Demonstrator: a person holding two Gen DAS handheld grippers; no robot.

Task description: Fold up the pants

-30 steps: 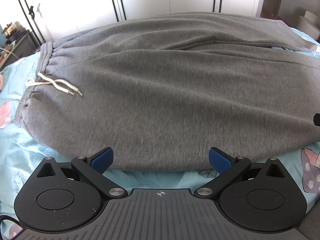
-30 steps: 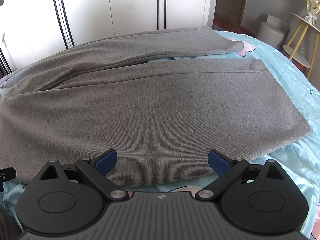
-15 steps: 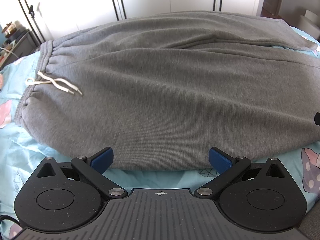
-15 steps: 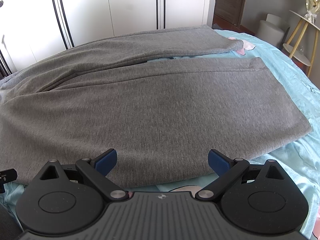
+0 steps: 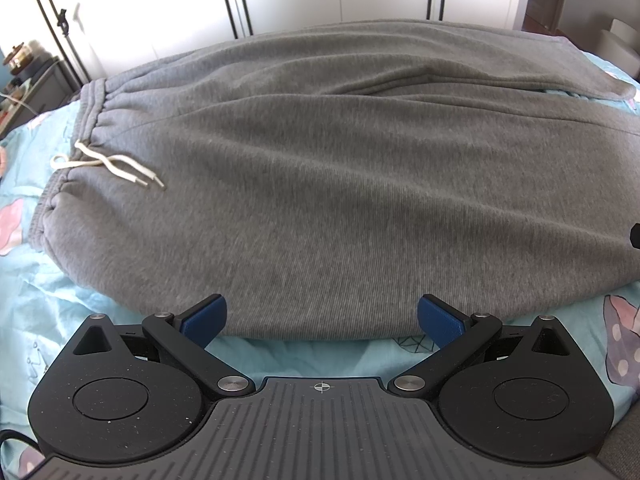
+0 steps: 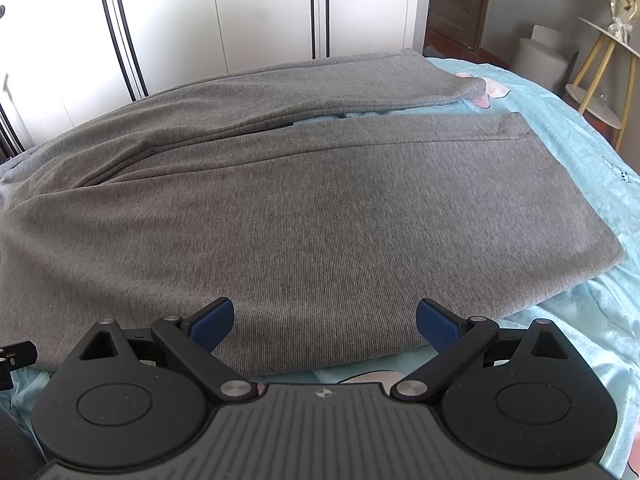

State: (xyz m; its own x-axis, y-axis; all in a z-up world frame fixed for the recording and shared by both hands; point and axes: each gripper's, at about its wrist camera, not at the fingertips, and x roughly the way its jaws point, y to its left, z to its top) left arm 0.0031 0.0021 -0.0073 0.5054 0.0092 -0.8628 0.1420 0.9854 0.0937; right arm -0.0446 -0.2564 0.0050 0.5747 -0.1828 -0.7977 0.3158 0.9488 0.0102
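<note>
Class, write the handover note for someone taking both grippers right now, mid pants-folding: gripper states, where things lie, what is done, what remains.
Left hand-held gripper: open, empty, at the near edge of the gray sweatpants, toward the waistband end.
Right hand-held gripper: open, empty, at the near edge of the near leg.
The pants lie spread on the blue bedsheet, drawstring on top, far leg slightly apart from the near one.
Done: laid out only; no fold visible.
Left: likely grip the near edge with both and fold one leg over the other, then fold lengthwise.

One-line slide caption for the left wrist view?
Open left claw poised at the near edge of grey sweatpants, white drawstring at the waistband.
</note>
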